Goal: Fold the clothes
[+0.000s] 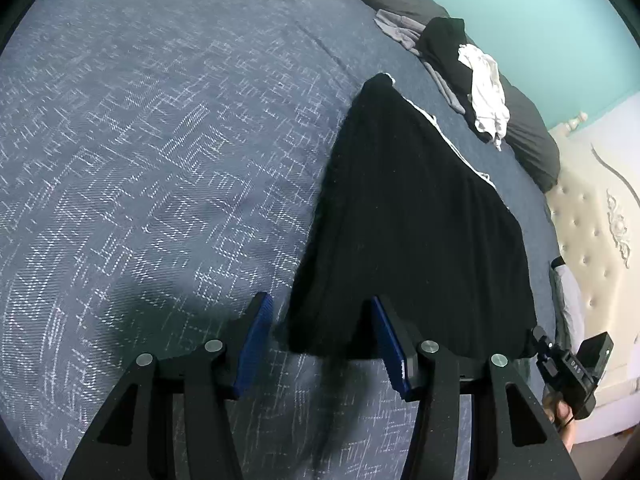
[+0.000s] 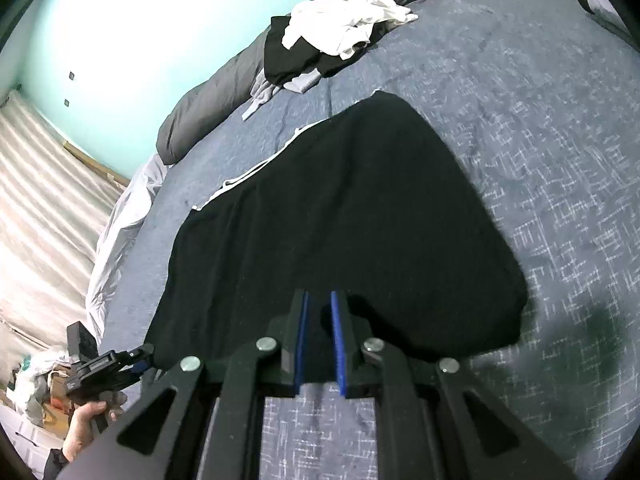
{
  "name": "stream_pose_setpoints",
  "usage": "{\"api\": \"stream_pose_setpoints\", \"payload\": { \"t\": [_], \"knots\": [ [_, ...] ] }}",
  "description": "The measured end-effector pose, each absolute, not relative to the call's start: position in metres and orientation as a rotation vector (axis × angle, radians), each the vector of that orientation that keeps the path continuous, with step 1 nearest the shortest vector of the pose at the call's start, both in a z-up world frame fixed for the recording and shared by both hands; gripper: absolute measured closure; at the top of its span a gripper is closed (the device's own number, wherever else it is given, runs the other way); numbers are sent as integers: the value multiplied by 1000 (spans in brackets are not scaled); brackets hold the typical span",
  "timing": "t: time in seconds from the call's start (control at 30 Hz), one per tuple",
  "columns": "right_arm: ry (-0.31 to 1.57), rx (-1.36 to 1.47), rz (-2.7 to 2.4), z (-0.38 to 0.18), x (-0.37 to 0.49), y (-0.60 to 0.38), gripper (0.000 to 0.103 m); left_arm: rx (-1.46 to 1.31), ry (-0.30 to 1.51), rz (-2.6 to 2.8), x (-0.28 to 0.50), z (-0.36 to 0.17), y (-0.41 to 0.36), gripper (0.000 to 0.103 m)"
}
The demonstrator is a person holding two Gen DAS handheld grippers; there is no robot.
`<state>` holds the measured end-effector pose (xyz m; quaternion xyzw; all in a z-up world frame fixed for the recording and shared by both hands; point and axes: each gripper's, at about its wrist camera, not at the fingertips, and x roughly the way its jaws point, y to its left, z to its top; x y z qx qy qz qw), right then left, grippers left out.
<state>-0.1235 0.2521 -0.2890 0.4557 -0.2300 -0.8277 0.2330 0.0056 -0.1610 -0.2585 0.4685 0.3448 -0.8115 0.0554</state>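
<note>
In the left wrist view, the left gripper (image 1: 318,336) hangs low over a blue patterned bedspread (image 1: 140,140) with its fingers spread wide and nothing between them. The black garment (image 1: 412,232) lies flat on the bedspread from 12 o'clock down to 4 o'clock; its near hem droops into the gap between the two blue pads (image 1: 254,344), touching neither clearly. A thin white trim runs along its right edge. From 7 through 11 o'clock the bedspread is bare. At 1 o'clock a pile of clothes (image 1: 460,64), black, white and grey, sits against a dark grey duvet roll (image 1: 528,136), well apart from the garment. At 3 o'clock stands a cream tufted headboard (image 1: 592,232). The right gripper (image 1: 568,364) shows at 4 o'clock, just beside the garment's near right corner.

In the right wrist view, the right gripper (image 2: 320,340) has its fingers drawn close with a narrow gap; the garment's (image 2: 340,216) near hem lies between them, but I cannot tell whether they pinch it. Bare bedspread (image 2: 560,160) fills 1 to 5 o'clock. The pile (image 2: 332,36) sits at 12 o'clock, the duvet roll (image 2: 208,100) at 11. At 8 o'clock a hand (image 2: 86,420) holds the left gripper (image 2: 116,364) at the garment's near left corner, by the bed's edge.
</note>
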Motion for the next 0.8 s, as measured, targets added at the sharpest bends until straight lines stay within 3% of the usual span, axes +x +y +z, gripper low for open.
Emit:
{"api": "stream_pose_setpoints", "payload": {
  "t": [0.3, 0.63, 0.8],
  "knots": [
    [-661, 1248, -2273, -290, -125, 260, 92, 1430, 1095, -2480, -4, -264, -159, 50],
    [-675, 1253, -2271, -292, -127, 264, 92, 1390, 1117, -2544, -9, -255, -157, 86],
    [-687, 1245, -2277, -292, -127, 269, 92, 1336, 1064, -2628, -14, -231, -146, 88]
  ]
}}
